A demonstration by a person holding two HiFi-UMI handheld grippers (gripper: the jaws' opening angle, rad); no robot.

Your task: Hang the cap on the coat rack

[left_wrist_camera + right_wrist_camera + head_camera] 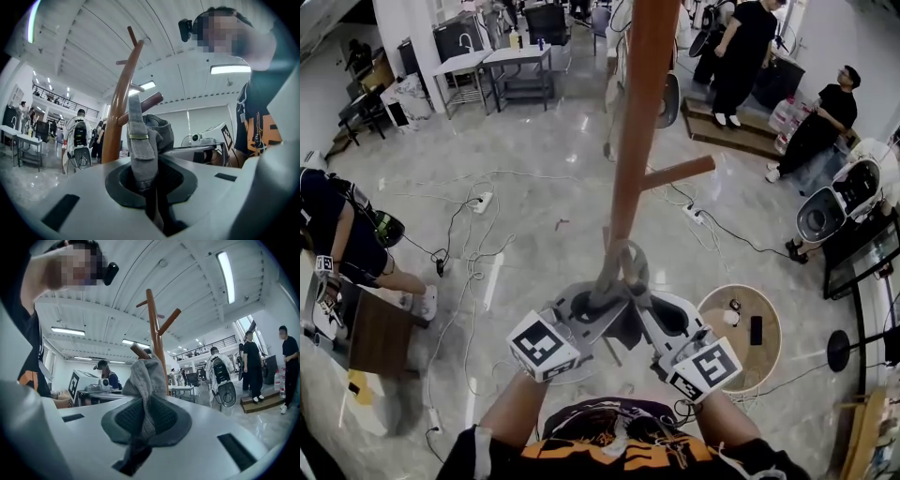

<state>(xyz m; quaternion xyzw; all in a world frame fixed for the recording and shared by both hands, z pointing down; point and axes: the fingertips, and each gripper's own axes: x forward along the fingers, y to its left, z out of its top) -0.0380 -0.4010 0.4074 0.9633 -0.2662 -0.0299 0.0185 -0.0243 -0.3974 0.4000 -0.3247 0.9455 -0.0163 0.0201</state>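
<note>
A grey cap [625, 281] hangs in mid-air between two hand-held grippers, pressed up close to the wooden pole of the coat rack [636, 122] and below one of its side pegs [680, 172] — not yet resting on any peg. The left gripper [146, 190] has its fingers pinched on the cap's back strap, which stands upright with a small metal buckle [138, 136] showing; the right gripper [140, 427] has its fingers clamped on a bunched fold of the grey fabric. Both grippers point roughly level, side by side, in front of the person's orange-and-black shirt [619, 445]. Whether the strap loops round the pole or merely sits beside it cannot be told. Just right of the grippers, a low round surface [712, 305] carries a dark phone [756, 330], while cables trail across the glossy floor [534, 187] — and several people stand or sit at the room's edges.
</note>
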